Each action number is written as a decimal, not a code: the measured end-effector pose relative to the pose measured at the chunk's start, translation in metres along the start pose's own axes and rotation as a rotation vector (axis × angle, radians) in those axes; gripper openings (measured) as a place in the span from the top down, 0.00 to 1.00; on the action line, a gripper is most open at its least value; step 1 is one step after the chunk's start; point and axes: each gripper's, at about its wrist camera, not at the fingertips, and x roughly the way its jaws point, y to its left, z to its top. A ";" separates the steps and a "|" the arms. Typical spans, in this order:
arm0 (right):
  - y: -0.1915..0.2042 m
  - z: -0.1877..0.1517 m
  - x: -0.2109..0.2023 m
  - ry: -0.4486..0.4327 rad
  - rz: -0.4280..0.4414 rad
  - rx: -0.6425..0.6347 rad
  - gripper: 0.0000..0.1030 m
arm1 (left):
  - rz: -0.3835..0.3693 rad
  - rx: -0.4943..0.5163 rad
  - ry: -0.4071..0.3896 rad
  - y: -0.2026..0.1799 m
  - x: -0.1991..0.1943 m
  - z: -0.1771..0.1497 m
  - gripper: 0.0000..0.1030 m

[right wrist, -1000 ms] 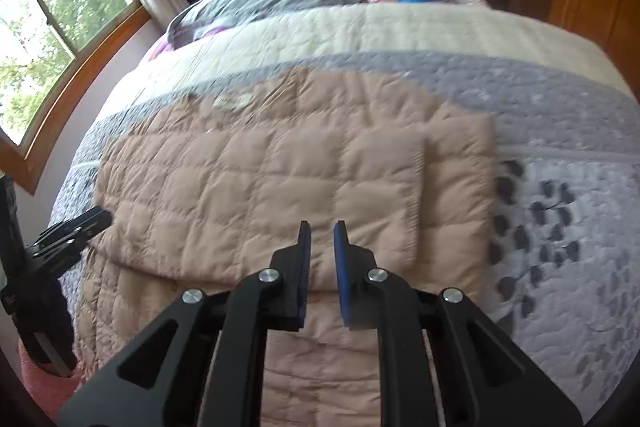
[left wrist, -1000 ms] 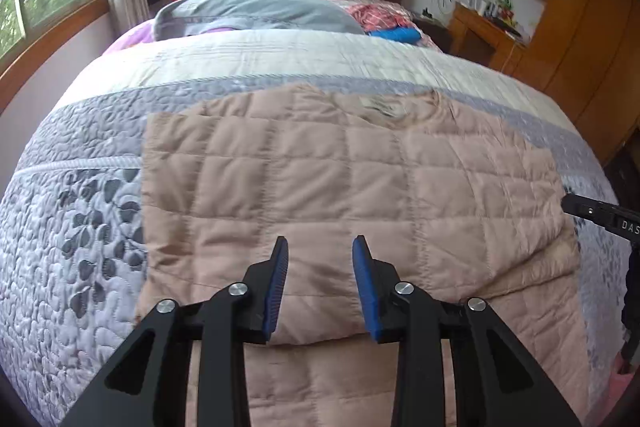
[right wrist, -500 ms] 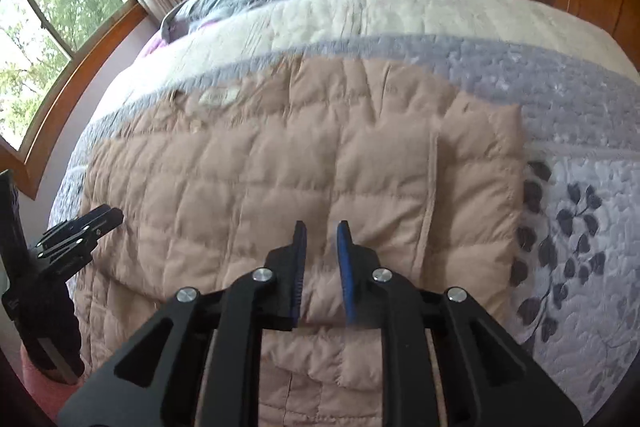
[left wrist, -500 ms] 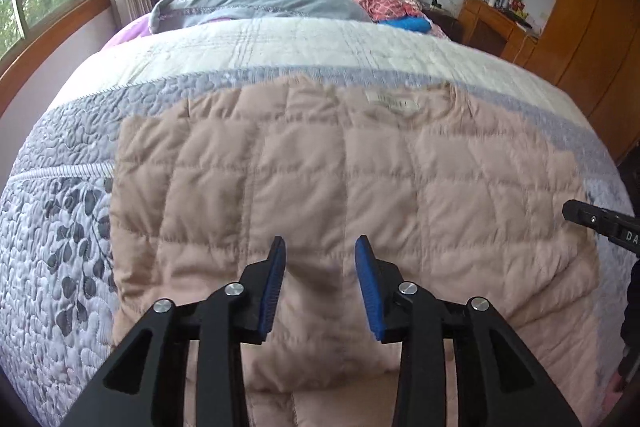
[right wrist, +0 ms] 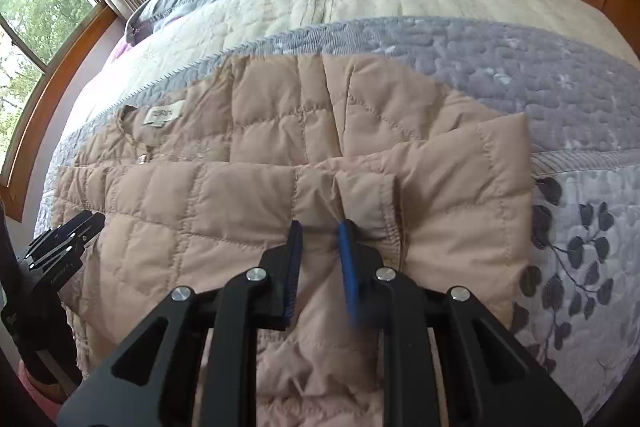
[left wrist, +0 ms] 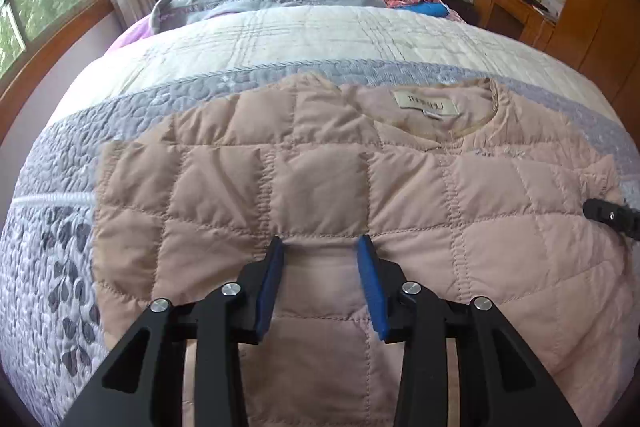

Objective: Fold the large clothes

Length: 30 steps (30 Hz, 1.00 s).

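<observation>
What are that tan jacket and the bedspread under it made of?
The tan jacket looks like thin, smooth synthetic shell over light padding: faint sheen, puffed stitched squares. The bedspread seems matte quilted cotton or a blend, with dense pebbly stitching; I can't be sure.

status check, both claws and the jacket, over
Left claw open, at the jacket fold edge. Right claw open, fabric between its fingers. Jacket flat on the quilt, sleeves folded in. Nothing in the way.

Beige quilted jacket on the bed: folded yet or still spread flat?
Partly folded. On the beige quilted jacket a sleeve lies across the chest, its cuff beside the right gripper; neck label still exposed.
</observation>
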 end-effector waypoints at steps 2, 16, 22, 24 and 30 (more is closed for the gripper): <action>0.000 -0.014 -0.029 -0.041 0.059 -0.021 0.78 | -0.042 -0.059 -0.007 0.016 -0.028 -0.008 0.62; -0.066 -0.266 -0.180 -0.061 0.190 -0.181 0.37 | -0.075 -0.095 0.033 0.146 -0.192 -0.262 0.29; -0.085 -0.344 -0.173 0.001 0.199 -0.127 0.34 | -0.264 -0.249 0.056 0.161 -0.202 -0.342 0.29; -0.087 -0.354 -0.169 -0.001 0.212 -0.118 0.34 | -0.306 -0.247 0.062 0.153 -0.196 -0.353 0.28; -0.088 -0.357 -0.148 0.012 0.231 -0.097 0.44 | -0.295 -0.254 0.052 0.144 -0.177 -0.345 0.29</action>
